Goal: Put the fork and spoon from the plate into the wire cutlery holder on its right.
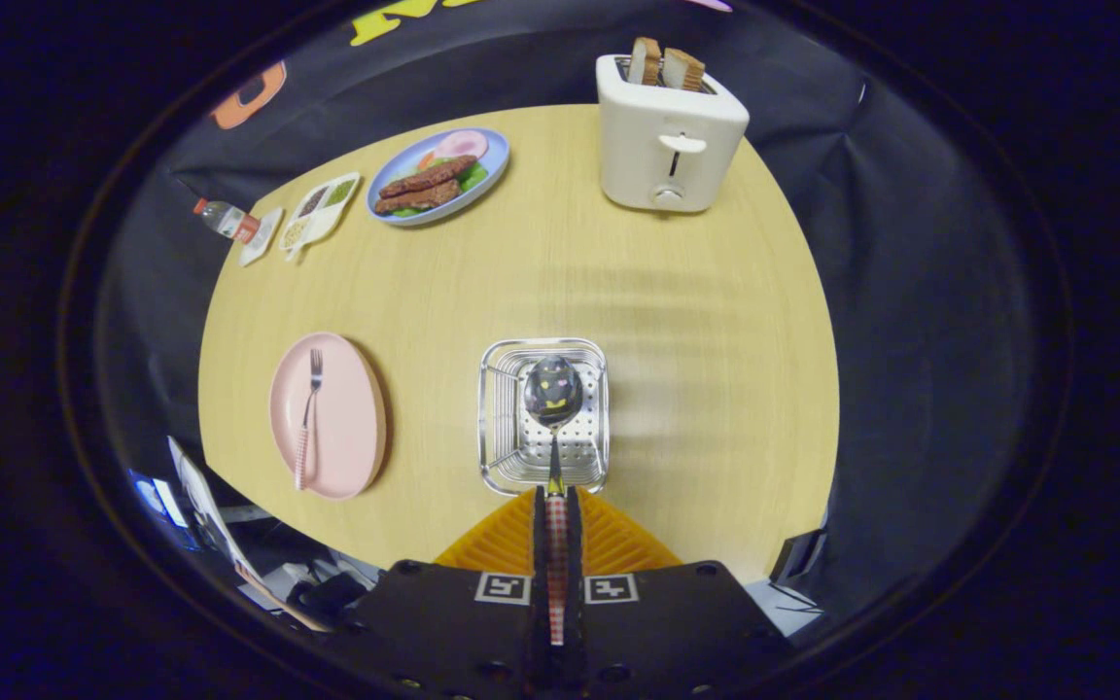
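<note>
Jaws clamped tight on red-checked handle of the steel spoon (553,394), bowl just ahead over the square wire cutlery holder (543,416). Step: spoon drop-in. Next prob. lower, release. Checked-handle fork (308,418) on pink oval plate (327,414), left of jaws.

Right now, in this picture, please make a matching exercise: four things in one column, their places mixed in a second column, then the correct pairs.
Things:
1. spoon
2. fork
3. bread slices
4. wire cutlery holder

Places:
A. lying on the pink plate
B. standing in the toaster
C. held between the fingers of the gripper, bowl over the holder
D. on the table, right of the plate

Pairs: 1-C, 2-A, 3-B, 4-D
</note>
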Demonstrator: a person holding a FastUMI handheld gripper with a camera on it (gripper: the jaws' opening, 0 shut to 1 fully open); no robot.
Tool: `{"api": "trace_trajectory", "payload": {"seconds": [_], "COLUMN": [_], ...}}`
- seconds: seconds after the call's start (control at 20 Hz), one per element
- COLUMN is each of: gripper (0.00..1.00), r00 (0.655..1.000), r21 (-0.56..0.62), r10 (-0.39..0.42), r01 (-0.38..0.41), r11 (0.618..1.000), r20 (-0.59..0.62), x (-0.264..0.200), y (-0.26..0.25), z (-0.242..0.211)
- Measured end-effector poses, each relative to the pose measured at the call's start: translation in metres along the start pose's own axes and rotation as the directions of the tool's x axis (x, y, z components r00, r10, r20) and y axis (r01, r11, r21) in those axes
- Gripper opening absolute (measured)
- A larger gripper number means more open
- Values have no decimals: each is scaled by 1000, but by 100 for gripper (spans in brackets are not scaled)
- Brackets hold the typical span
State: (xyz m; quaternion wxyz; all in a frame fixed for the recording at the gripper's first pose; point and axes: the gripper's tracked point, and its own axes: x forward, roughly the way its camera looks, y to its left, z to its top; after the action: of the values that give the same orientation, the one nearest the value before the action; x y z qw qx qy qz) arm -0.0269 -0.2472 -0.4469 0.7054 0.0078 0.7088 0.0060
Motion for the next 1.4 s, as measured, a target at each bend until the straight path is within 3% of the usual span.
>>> {"api": "trace_trajectory", "payload": {"seconds": [0.2,0.4,0.5,0.6,0.65,0.8,0.9,0.95,1.1,1.2,1.4], "gripper": [7,8,13,21,31,41,54,65,79,93,97], "r00": [999,1000,1000,997,996,991,983,978,964,963,967], "r21": [25,37,15,-1,-7,-25,-21,-16,-11,-15,-32], "r10": [0,3,22,46,48,58,49,42,37,44,34], "r01": [1,-2,-22,-46,-48,-56,-46,-40,-35,-42,-27], "r11": [1000,999,1000,999,999,998,999,999,999,999,999], "r20": [-54,-21,18,66,80,120,175,205,262,266,252], "x": [9,3,-3,-10,-12,-16,-18,-18,-15,-12,3], "y": [3,7,15,28,33,56,69,76,102,121,158], "z": [3,14,20,27,28,29,34,36,36,29,13]}}
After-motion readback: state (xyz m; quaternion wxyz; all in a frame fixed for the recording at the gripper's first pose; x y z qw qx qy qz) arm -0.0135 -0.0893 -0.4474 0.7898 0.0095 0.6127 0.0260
